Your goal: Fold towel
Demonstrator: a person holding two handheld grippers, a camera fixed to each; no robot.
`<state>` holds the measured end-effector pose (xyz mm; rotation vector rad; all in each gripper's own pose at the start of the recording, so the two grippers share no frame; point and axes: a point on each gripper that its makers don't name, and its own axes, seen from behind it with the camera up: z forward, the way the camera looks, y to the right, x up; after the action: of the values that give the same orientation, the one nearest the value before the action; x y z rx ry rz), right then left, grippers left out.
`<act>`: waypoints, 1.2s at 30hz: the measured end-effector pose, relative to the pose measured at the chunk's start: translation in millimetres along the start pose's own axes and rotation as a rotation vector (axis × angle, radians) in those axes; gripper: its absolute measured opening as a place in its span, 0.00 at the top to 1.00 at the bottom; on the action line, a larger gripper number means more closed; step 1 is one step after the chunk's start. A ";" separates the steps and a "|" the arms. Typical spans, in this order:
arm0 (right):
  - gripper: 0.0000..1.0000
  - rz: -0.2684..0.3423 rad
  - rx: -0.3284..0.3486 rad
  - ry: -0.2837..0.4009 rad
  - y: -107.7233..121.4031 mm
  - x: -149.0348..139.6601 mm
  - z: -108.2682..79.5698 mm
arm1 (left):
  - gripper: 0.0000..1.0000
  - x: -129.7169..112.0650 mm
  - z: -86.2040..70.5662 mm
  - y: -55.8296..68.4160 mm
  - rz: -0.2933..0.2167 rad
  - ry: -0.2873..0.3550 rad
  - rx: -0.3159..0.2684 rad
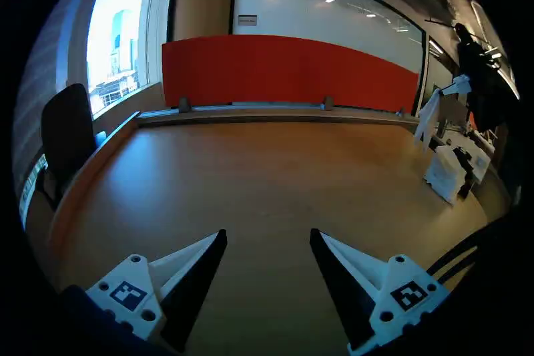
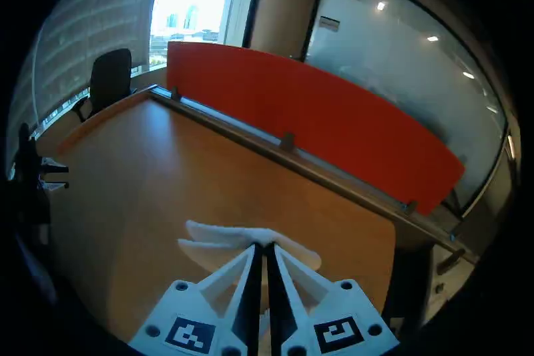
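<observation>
My left gripper (image 1: 268,232) hangs over the bare wooden desk (image 1: 267,169) with its jaws spread wide and nothing between them. Ahead of it the desk runs to a red partition (image 1: 287,69) along the far edge, with a glass wall behind that. A bright window (image 1: 117,49) stands at the left, and a black chair (image 1: 67,129) sits just off the desk's left side.

At the far right of the left gripper view a person in dark clothes (image 1: 484,89) stands by the desk's end. Some white cloth (image 1: 427,119) hangs near them. The fisheye squeezes that edge badly, so I can't say for certain what the cloth is or what holds it.

In the right gripper view, my right gripper (image 2: 262,247) has its jaws drawn almost together, only a thin slit left between them, and they are pinching the towel (image 2: 220,236) at the tips. The towel is white and lies in flat layers, one edge over another. It spreads out to both sides of the fingertips and rests low on the desk (image 2: 167,169), near its front right corner.

Beyond the towel the desk surface is bare up to the same red partition (image 2: 320,115), which runs diagonally across this view. The black chair (image 2: 110,79) shows at the far left corner under the window.
</observation>
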<state>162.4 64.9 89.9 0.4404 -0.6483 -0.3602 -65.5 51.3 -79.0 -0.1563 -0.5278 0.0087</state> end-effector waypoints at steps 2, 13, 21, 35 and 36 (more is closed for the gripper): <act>0.95 0.000 -0.013 -0.007 11.4 -3.3 -2.7 | 0.08 1.2 0.1 0.9 0.003 0.000 0.001; 0.95 0.017 -0.066 -0.038 60.0 -19.7 -12.5 | 0.08 3.5 0.5 7.1 0.015 -0.006 0.005; 0.95 0.026 -0.081 -0.057 78.6 -31.5 -13.2 | 0.08 5.4 2.3 15.6 0.024 -0.008 0.000; 0.96 0.053 -0.103 -0.080 98.0 -53.6 -24.2 | 0.08 7.8 4.0 25.8 0.038 -0.012 -0.008; 0.95 0.055 -0.104 -0.080 98.0 -55.0 -25.4 | 0.08 8.2 4.1 26.4 0.040 -0.012 -0.009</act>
<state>155.9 180.0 93.4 0.3097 -0.7146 -0.3590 -59.7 78.4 -75.4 -0.1761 -0.5368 0.0463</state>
